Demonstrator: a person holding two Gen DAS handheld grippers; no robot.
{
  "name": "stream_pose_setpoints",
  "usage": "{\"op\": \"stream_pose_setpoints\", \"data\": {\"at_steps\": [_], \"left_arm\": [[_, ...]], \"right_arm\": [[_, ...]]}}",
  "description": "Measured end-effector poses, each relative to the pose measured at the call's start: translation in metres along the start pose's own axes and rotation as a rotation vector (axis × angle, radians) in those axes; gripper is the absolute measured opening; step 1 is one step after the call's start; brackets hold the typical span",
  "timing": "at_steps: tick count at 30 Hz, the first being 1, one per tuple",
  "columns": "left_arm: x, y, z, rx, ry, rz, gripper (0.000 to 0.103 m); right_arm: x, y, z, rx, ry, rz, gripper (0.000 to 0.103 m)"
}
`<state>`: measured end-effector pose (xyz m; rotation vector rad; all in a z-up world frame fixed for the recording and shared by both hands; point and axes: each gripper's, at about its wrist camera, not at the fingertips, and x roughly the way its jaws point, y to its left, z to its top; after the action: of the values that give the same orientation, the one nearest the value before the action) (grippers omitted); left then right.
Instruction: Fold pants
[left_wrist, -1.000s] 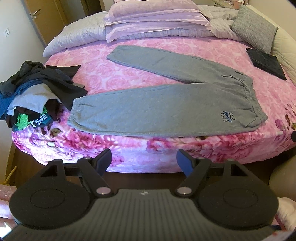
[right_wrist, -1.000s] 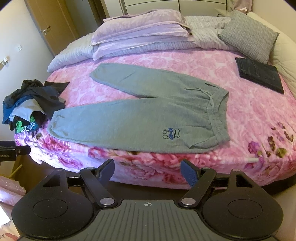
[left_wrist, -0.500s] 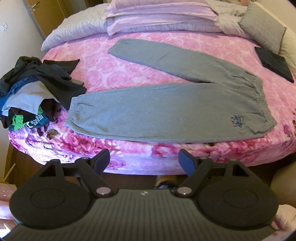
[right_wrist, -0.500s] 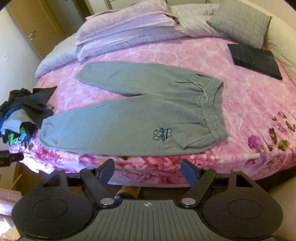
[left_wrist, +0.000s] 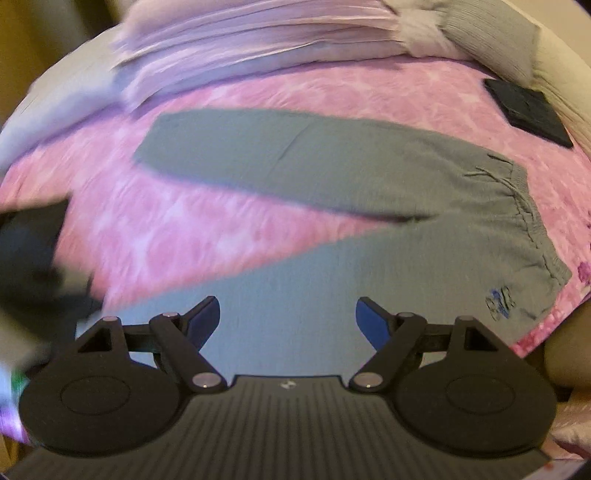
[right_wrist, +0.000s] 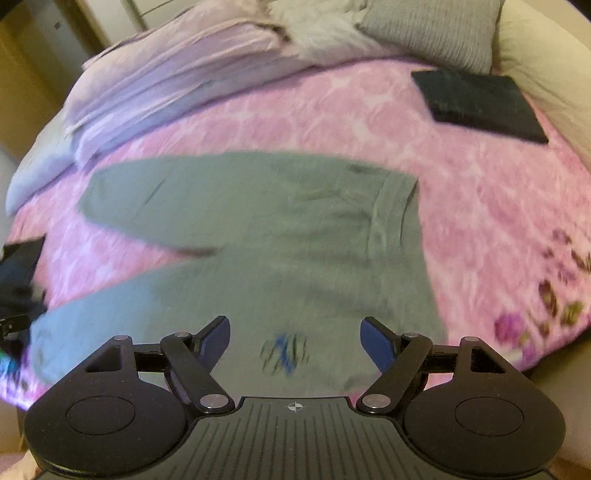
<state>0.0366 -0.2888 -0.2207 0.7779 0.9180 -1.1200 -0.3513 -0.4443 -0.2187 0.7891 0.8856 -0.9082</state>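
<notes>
Both grippers, left gripper and right gripper, hang jaws apart and empty over the near leg of the grey pants, spread lengthwise across the pink bedspread, waistband nearer the right.

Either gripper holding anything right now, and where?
Nothing held. Left gripper and right gripper both open, empty, above the flat grey sweatpants on the pink floral bedspread.
</notes>
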Motion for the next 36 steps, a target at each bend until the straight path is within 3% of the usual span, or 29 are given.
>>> {"op": "stream_pose_setpoints", "data": {"at_steps": [9, 13, 19, 25, 31, 33, 35, 36], "left_arm": [[0.156, -0.006, 0.126, 0.31, -0.105, -0.153, 0.073], [0.232, -0.018, 0.172, 0.472, -0.196, -0.14, 0.069], [0.313, -0.017, 0.23, 0.66, -0.231, -0.176, 0.067], [0.369, -0.001, 0.261, 0.793, -0.143, -0.184, 0.052], [0.39, 0.016, 0.271, 0.845, -0.079, -0.257, 0.055], [0.393, 0.012, 0.268, 0.862, -0.074, -0.25, 0.055], [0.395, 0.012, 0.267, 0.853, -0.072, -0.252, 0.054], [0.395, 0.013, 0.266, 0.847, -0.072, -0.258, 0.05]], "right_arm": [[0.121, -0.027, 0.073, -0.051, -0.021, -0.053, 0.074], [0.187, -0.039, 0.107, -0.131, -0.032, -0.072, 0.07], [0.252, -0.058, 0.161, -0.225, -0.079, -0.066, 0.068], [0.297, -0.067, 0.187, -0.29, -0.033, -0.026, 0.068], [0.328, -0.07, 0.201, -0.321, 0.034, 0.01, 0.066], [0.339, -0.068, 0.201, -0.341, 0.087, 0.028, 0.06], [0.343, -0.067, 0.197, -0.345, 0.084, 0.031, 0.057], [0.343, -0.067, 0.196, -0.342, 0.082, 0.041, 0.049]]}}
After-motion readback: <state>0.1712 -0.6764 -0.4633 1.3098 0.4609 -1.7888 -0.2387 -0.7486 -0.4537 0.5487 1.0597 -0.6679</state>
